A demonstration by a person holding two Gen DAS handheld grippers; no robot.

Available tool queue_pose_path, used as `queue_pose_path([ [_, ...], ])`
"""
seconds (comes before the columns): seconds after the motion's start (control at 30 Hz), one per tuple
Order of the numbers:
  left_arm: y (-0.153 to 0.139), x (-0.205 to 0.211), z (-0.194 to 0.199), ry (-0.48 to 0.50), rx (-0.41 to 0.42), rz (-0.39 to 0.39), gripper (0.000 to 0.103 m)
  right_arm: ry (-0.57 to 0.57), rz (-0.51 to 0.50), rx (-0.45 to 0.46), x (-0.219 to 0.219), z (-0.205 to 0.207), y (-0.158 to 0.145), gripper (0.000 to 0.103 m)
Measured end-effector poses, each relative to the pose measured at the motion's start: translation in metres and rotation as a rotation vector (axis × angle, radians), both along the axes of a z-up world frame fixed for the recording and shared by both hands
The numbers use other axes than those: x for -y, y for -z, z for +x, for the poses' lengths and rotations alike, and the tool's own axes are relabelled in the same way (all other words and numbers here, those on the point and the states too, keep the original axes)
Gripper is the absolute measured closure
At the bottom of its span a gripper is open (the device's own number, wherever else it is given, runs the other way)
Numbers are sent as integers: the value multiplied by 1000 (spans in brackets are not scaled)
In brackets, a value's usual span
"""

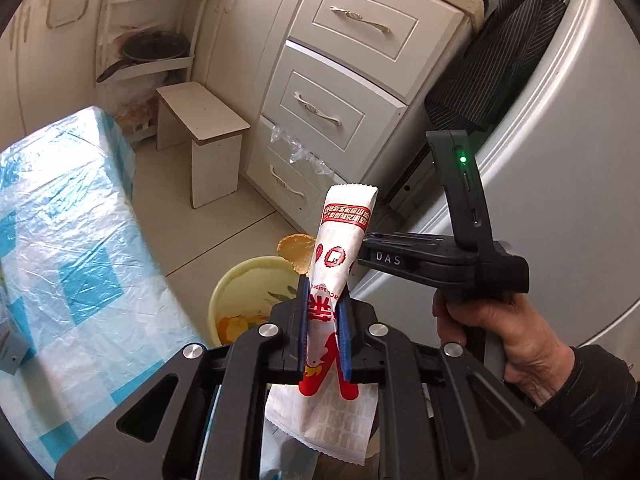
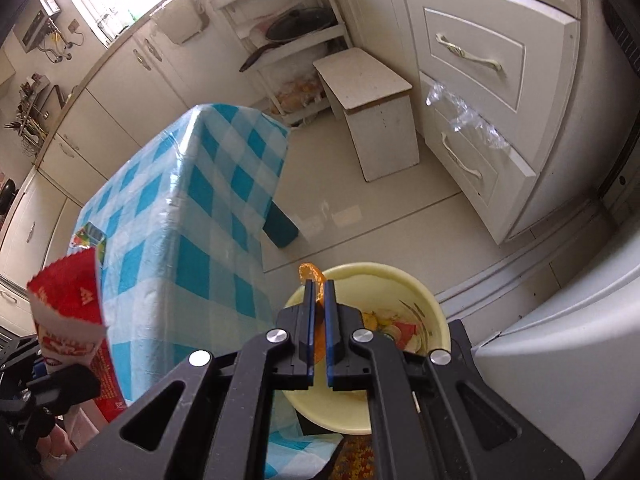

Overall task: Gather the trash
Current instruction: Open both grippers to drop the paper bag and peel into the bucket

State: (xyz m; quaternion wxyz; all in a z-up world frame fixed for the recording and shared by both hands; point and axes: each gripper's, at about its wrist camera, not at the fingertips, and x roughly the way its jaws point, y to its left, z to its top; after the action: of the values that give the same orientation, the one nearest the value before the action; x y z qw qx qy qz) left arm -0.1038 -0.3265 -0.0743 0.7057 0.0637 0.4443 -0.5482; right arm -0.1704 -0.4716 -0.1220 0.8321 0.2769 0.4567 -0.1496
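My left gripper is shut on a white and red snack wrapper that stands up between its blue pads. Below it on the floor sits a yellow bowl holding orange peel scraps. My right gripper is shut on a curl of orange peel and hangs over that same yellow bowl, which has peels and wrappers inside. The peel also shows in the left wrist view at the tip of the right gripper, held by a hand. The wrapper shows at the left of the right wrist view.
A table under a blue checked plastic cloth stands left of the bowl. A small white stool and white drawers lie beyond. A grey appliance rises on the right. Another wrapper lies on the table.
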Motion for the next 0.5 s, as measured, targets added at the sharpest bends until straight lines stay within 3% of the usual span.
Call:
queue_pose_path([
  [0.17,29,16,9,-80,-63,40,90,3,34,-54,7,-3,13,96],
  [0.23,41,25,12,-100,-91,50,85,27,35,-49,10,-6,11,80],
  [0.3,50,32,14,-126,-97,61,71,54,33,-30,14,-10,7,74],
  [0.4,61,39,15,-151,-113,74,53,68,38,-12,17,-12,4,73],
  [0.5,66,41,16,-162,-128,85,44,71,35,3,19,-12,0,71],
])
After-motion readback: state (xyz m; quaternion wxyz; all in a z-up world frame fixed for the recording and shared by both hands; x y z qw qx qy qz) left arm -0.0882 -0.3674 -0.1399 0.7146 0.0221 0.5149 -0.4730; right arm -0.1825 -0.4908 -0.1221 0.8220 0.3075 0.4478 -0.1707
